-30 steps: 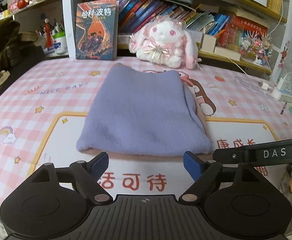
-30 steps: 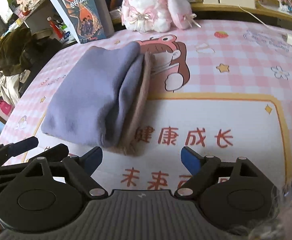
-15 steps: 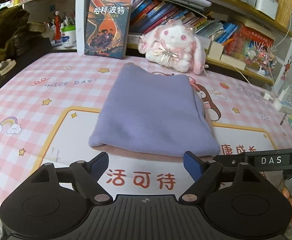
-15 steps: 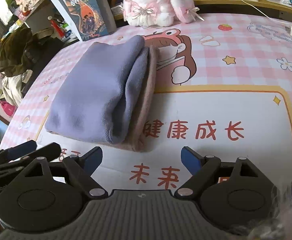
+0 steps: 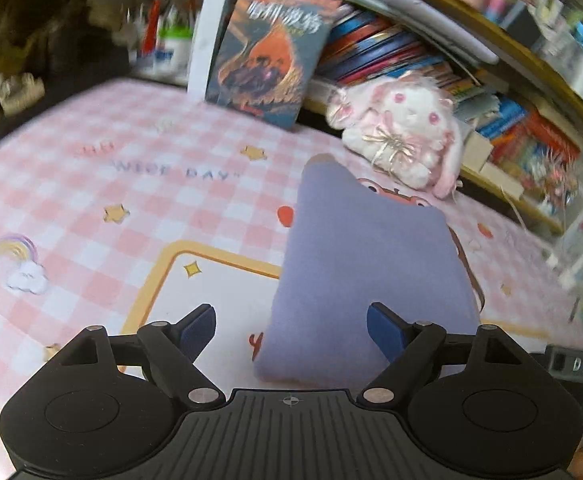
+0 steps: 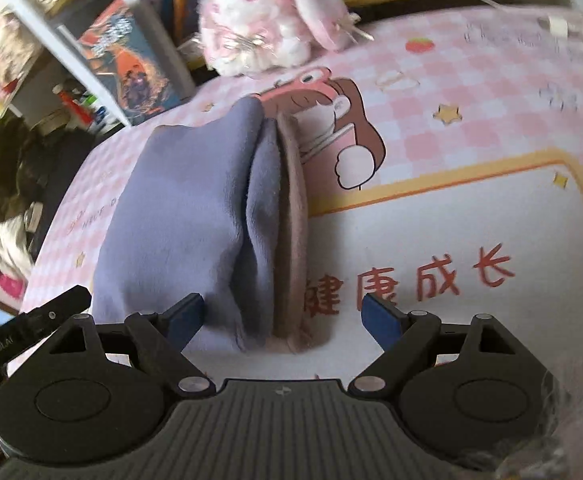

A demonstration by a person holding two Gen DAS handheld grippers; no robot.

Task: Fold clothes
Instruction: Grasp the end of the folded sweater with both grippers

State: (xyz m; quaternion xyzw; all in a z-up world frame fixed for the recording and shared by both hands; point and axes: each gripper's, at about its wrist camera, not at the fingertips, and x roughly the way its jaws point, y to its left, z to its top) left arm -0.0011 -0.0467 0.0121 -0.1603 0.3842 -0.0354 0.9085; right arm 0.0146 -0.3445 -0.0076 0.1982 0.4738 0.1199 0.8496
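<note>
A folded lilac fleece garment (image 5: 367,272) with a pinkish-tan layer under it lies on the pink checked table mat (image 5: 91,184). In the right wrist view the garment (image 6: 195,216) shows its folded layers edge-on, the tan layer (image 6: 293,216) on its right. My left gripper (image 5: 291,330) is open and empty, its near edge of the garment between the blue pads. My right gripper (image 6: 283,318) is open and empty, fingers either side of the garment's near end. The left gripper body (image 6: 27,328) shows at the lower left of the right wrist view.
A white and pink plush rabbit (image 5: 403,136) and an upright book (image 5: 267,52) stand at the back of the table under shelves of books. Dark clothes (image 6: 7,168) are piled off the table's left side. Cables and a charger (image 5: 571,268) lie at the right.
Both grippers have moved forward toward the garment, so its near end now lies between their fingers. The left view has swung left and tilted. The garment has not moved.
</note>
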